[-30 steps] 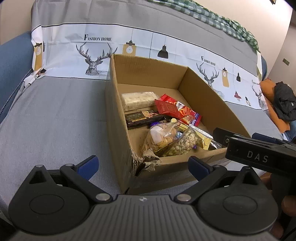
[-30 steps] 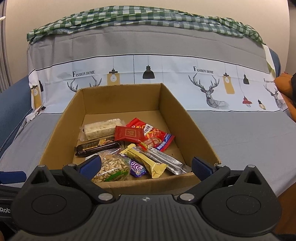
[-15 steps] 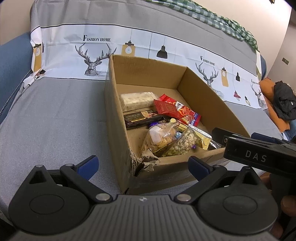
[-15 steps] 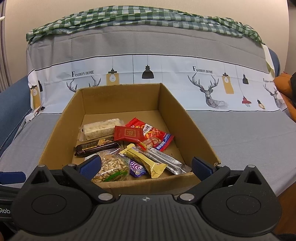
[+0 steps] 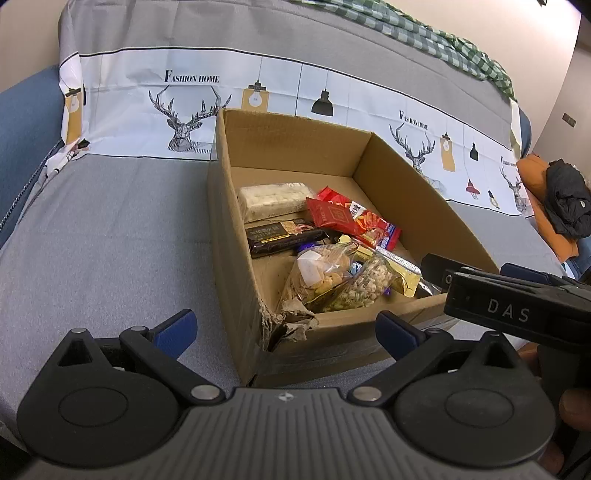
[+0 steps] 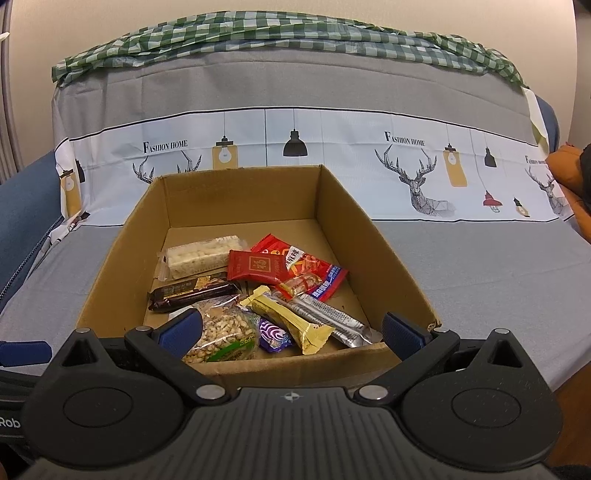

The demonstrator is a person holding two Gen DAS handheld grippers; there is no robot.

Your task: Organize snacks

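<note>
An open cardboard box (image 6: 373,236) (image 5: 229,236) sits on a grey sofa seat and holds several snacks: a pale rice bar (image 6: 201,254), a red packet (image 6: 256,265), a dark chocolate bar (image 6: 192,293), a bag of nuts (image 6: 225,334), a yellow bar (image 6: 291,321) and a silver bar (image 6: 328,315). My right gripper (image 6: 291,330) is open and empty just before the box's near wall. My left gripper (image 5: 284,325) is open and empty at the box's torn near-left corner. The right gripper's body (image 5: 517,310) shows at the right of the left wrist view.
The sofa back carries a printed deer-and-lamp cover (image 6: 295,155) with a green checked cloth (image 6: 288,35) on top. An orange cushion with dark clothing (image 5: 561,206) lies to the right. Grey seat (image 5: 110,240) stretches left of the box.
Both views have shifted very slightly; the grippers stay open and the box and snacks have not moved.
</note>
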